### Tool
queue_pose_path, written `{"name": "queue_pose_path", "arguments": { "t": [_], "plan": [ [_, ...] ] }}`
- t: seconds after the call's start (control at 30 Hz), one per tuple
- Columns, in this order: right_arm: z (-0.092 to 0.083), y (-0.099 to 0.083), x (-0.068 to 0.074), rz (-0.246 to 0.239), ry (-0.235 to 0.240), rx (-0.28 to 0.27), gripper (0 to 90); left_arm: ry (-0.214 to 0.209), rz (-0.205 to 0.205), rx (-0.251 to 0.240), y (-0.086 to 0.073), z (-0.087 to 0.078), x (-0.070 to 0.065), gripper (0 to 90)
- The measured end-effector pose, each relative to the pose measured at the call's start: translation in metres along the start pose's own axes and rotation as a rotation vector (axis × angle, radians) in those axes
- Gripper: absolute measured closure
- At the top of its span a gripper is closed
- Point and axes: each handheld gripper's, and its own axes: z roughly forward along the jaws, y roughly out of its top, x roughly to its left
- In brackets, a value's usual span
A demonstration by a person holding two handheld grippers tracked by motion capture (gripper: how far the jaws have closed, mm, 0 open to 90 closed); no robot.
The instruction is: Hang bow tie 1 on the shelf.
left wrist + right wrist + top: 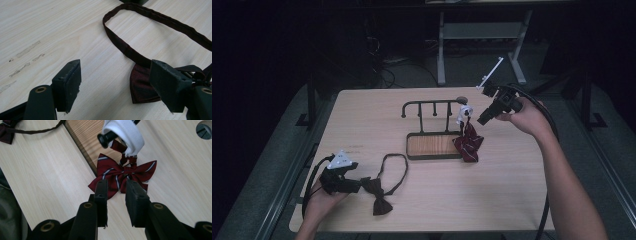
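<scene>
Near edge, left: left gripper (357, 185) low over the table (492, 200), jaws spread wide, nothing pressed between them. Dark bow tie (142, 85) lying flat just past the jaw tips, its knot end partly behind one jaw, not clamped. Strap (130, 50) looping away beyond the jaws across the wood.

Farther back, right: right gripper (484, 119) raised above the table, tilted down, jaws parted by a narrow gap with nothing between the pads. Striped bow tie (122, 173) just beyond the jaw tips, clear of them, hanging by a white band (128, 133) from the end peg of the rack (432, 106). Lower wing of that tie resting by the corner of the rack's wooden base (432, 145), below and past the jaws.
</scene>
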Motion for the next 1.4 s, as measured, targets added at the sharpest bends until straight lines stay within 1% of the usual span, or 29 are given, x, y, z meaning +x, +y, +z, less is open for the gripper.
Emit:
{"name": "queue_pose_path", "arguments": {
  "t": [0.2, 0.3, 0.4, 0.53, 0.6, 0.8, 0.87, 0.93, 1.0, 1.17, 1.27, 1.4],
  "plan": [
    [0.004, -0.008, 0.006, -0.020, 0.011, -0.001, 66.9, 0.001, 0.007, 0.001, 0.000, 0.000, 0.000, 26.4],
    [0.006, -0.015, 0.010, -0.028, 0.013, -0.007, 64.3, -0.001, 0.003, -0.001, 0.001, 0.001, -0.001, 26.4],
    [0.009, -0.024, 0.012, -0.032, 0.023, -0.023, 61.7, -0.002, 0.010, 0.006, 0.001, 0.001, -0.001, 26.2],
    [0.015, -0.033, 0.012, -0.028, 0.028, -0.020, 58.9, -0.004, 0.009, 0.007, 0.000, 0.002, -0.002, 26.2],
    [0.018, -0.037, 0.012, -0.018, 0.030, -0.016, 57.6, -0.002, 0.004, 0.003, 0.001, 0.001, -0.002, 26.3],
    [0.023, -0.050, 0.011, 0.003, 0.032, -0.030, 54.2, -0.001, 0.007, 0.006, 0.002, 0.001, -0.003, 26.2],
    [0.026, -0.055, 0.011, 0.003, 0.037, -0.038, 53.9, 0.001, 0.006, -0.001, 0.002, 0.001, -0.003, 26.2],
    [0.029, -0.059, 0.011, 0.012, 0.042, -0.043, 53.2, 0.003, 0.008, 0.003, 0.002, 0.000, -0.003, 26.2],
    [0.031, -0.063, 0.011, 0.010, 0.047, -0.047, 52.4, 0.005, 0.005, 0.002, 0.002, -0.001, -0.003, 26.2],
    [0.036, -0.072, 0.014, 0.005, 0.044, -0.067, 50.1, 0.008, 0.007, -0.005, 0.003, 0.000, -0.004, 26.2],
    [0.040, -0.077, 0.015, 0.008, 0.041, -0.066, 48.7, 0.003, 0.009, 0.003, 0.003, 0.001, -0.004, 26.2],
    [0.043, -0.082, 0.016, 0.008, 0.042, -0.075, 47.3, 0.004, 0.009, -0.005, 0.004, 0.000, -0.005, 26.2]
  ]
}}
